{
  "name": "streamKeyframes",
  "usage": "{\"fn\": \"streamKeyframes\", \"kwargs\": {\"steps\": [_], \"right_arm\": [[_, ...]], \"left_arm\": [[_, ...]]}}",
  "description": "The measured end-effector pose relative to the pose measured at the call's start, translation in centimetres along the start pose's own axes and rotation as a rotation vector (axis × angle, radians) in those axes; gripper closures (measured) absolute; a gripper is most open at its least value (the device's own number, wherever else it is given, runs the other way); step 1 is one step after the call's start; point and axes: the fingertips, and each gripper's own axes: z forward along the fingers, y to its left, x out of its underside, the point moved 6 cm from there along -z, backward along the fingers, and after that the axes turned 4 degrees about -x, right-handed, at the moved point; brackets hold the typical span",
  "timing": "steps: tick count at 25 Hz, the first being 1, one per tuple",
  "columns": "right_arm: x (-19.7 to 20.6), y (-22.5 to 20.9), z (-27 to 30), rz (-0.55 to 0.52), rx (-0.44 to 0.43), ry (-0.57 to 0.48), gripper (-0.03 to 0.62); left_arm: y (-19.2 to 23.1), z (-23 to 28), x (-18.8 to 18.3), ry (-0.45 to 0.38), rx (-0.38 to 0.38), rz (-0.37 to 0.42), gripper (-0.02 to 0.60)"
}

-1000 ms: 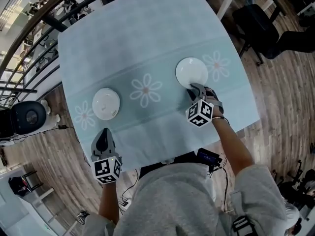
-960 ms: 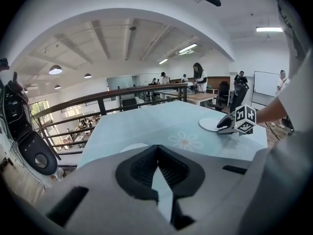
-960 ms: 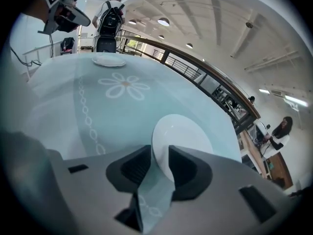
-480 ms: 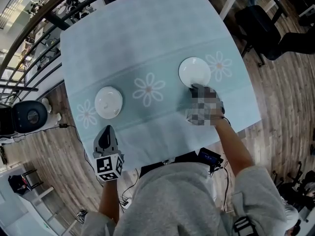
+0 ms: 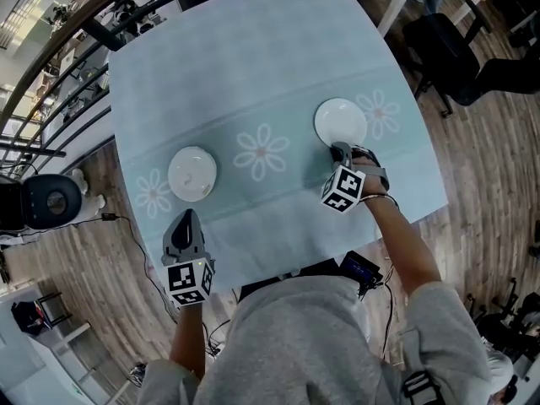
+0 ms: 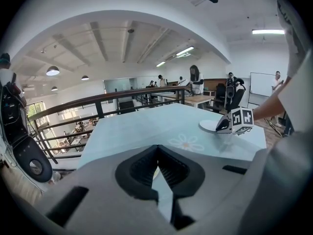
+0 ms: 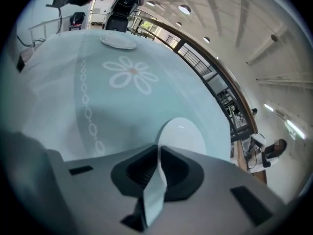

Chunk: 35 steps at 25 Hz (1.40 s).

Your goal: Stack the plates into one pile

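Note:
Two white plates lie on the pale blue flowered tablecloth [image 5: 253, 66]. The left plate [image 5: 192, 174] sits a little beyond my left gripper [image 5: 185, 219], which hangs at the table's near edge, shut and holding nothing. The right plate [image 5: 341, 121] lies at the right. My right gripper [image 5: 339, 151] is at its near rim. In the right gripper view that plate [image 7: 183, 133] runs straight into the narrow jaws, which look shut on its rim; the left plate [image 7: 117, 40] shows far off. The left gripper view shows the right plate [image 6: 209, 126] too.
The table's near edge runs just behind both grippers, and its right edge is close to the right plate. A black round device [image 5: 46, 201] stands on the wooden floor at the left. A dark chair [image 5: 447, 45] and a railing [image 5: 59, 66] lie beyond the table.
The marker cube on my right gripper has rolled while its tip stayed at the plate's rim. Both plates and the left gripper keep their places; only the head camera has shifted.

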Motion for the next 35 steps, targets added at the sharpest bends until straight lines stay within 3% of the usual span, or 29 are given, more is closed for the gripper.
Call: {"fn": "streamKeyframes", "kwargs": {"steps": [10,25,35], "right_arm": [[-2.6,-3.2,-5.1,0.023,0.188,-0.078,0.563],[-8.6,-1.2,-9.2,-0.033,0.228,-0.147,0.565],[-17.4,2.0,-12.0,-0.106,0.254,-0.289,0.565]], "left_arm": [[2.5,0.0,0.1,-0.043,0.026,-0.02,0.561],[6.4,-1.0,1.3,-0.099,0.049,-0.057,0.561],[9.4,-2.7,3.5,-0.107,0.063,-0.101,0.561]]}}
